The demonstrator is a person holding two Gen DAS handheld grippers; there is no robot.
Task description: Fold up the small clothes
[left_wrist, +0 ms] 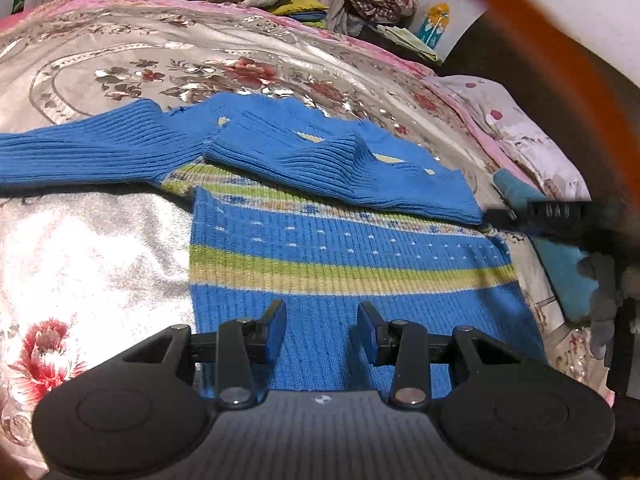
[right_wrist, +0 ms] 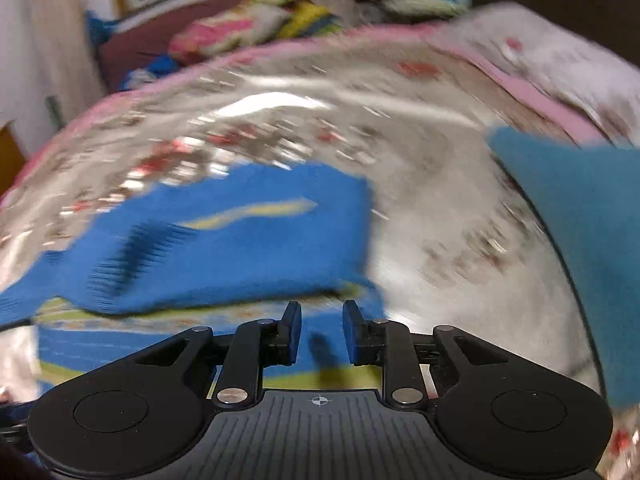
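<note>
From the left wrist we saw a small blue knit sweater [left_wrist: 340, 248] with green and yellow stripes lying flat on the shiny floral bedspread [left_wrist: 92, 240]. One sleeve [left_wrist: 344, 168] was folded across its chest, the other stretched out to the left. The left gripper [left_wrist: 322, 330] hovered over the hem, its jaws apart with nothing between them.

From the right wrist, the picture was badly smeared. The right gripper [right_wrist: 322, 330] stood above the sweater's [right_wrist: 224, 248] body near the folded sleeve, jaws narrowly parted and seemingly empty. A teal cloth [right_wrist: 580, 216] lay to the right.
</note>
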